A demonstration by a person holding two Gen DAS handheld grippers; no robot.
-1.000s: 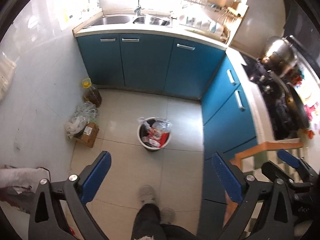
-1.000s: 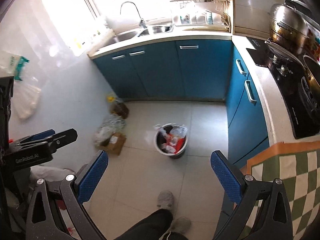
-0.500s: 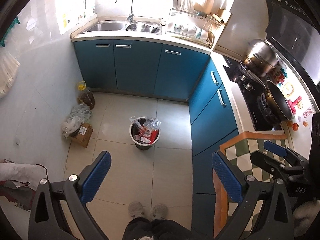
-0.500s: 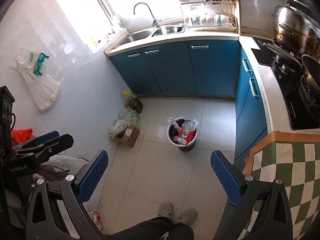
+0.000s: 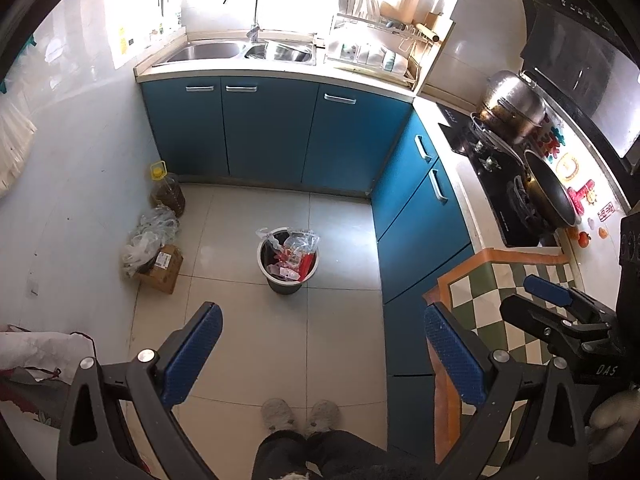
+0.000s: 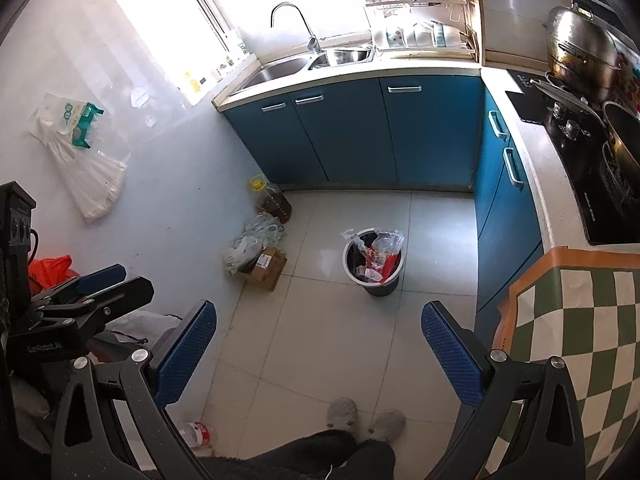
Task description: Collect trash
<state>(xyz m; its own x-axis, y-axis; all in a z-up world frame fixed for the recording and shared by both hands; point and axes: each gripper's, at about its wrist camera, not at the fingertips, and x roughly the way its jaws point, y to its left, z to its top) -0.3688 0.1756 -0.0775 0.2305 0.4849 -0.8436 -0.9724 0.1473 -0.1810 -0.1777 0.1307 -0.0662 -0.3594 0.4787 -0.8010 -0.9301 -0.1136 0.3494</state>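
Observation:
A round trash bin [image 5: 288, 264] stands on the tiled kitchen floor, stuffed with clear and red wrappers; it also shows in the right wrist view [image 6: 374, 266]. My left gripper [image 5: 320, 340] is open and empty, held high above the floor well short of the bin. My right gripper [image 6: 318, 338] is open and empty too, at a similar height. A plastic bottle [image 6: 196, 434] lies on the floor by the wall near my feet. Each gripper shows at the edge of the other's view.
A cardboard box [image 5: 160, 268] with crumpled plastic bags [image 5: 148, 236] and an oil jug [image 5: 168, 192] sit by the left wall. Blue cabinets [image 5: 276, 132] run along the back and right. A checkered cloth [image 6: 580, 340] covers the counter at right, beside the stove [image 5: 516, 184].
Both grippers have risen and pulled back from the bin, so the bin looks smaller and more of the kitchen and counter shows. The jaws stayed open.

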